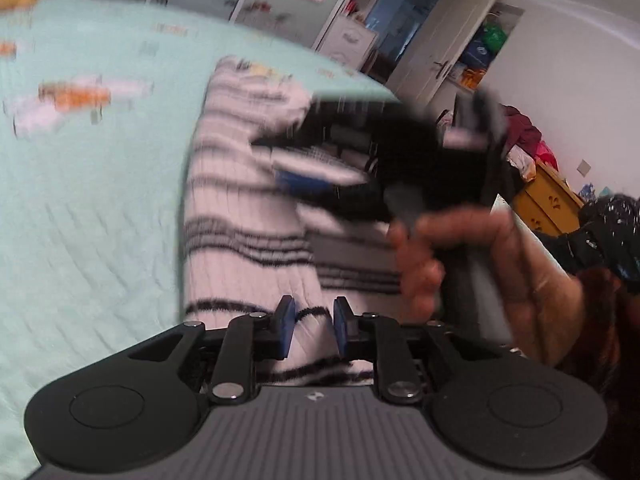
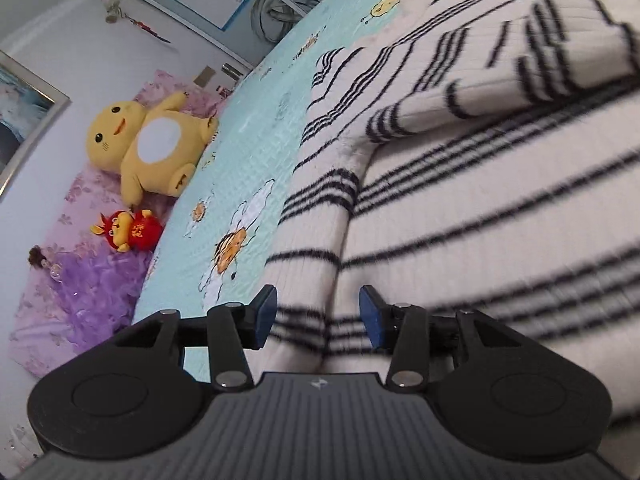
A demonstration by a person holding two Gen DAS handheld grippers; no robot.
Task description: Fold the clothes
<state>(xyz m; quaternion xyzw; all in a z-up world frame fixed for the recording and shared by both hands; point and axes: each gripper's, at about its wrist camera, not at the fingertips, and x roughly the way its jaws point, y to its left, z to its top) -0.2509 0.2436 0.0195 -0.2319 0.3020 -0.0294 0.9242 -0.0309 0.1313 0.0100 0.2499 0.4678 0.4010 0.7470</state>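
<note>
Right wrist view puts the striped sweater [image 2: 460, 184] front and centre: white ribbed knit with thin dark bands, lying on the mint bedspread [image 2: 248, 128], and I'm reading it as partly folded, since a sleeve or side panel is doubled over the body and makes a thick ridge running away from me. That doubled layer explains the low approach, I think: I want an edge I can pinch and carry across.

My right gripper [image 2: 318, 316] hangs just over the near end of the sweater, blue pads standing fairly wide with knit showing in the gap; neither pad presses on it, so nothing is held. It points forward and downward along the fold line.

Left wrist view is smeared with blur. My left gripper [image 1: 311, 328] also sits low over the sweater's [image 1: 248, 216] near hem, pads at a narrow gap with striped fabric visible between them, but not pinching as far as I can see. Ahead of it, the person's hand [image 1: 472, 264] wraps the handle of the other gripper, which crosses above the garment toward the bed's far right edge.

Out past the bedspread's left edge sit a yellow plush toy [image 2: 148, 148] and a small red one [image 2: 128, 232] on purple floral bedding [image 2: 76, 292].
</note>
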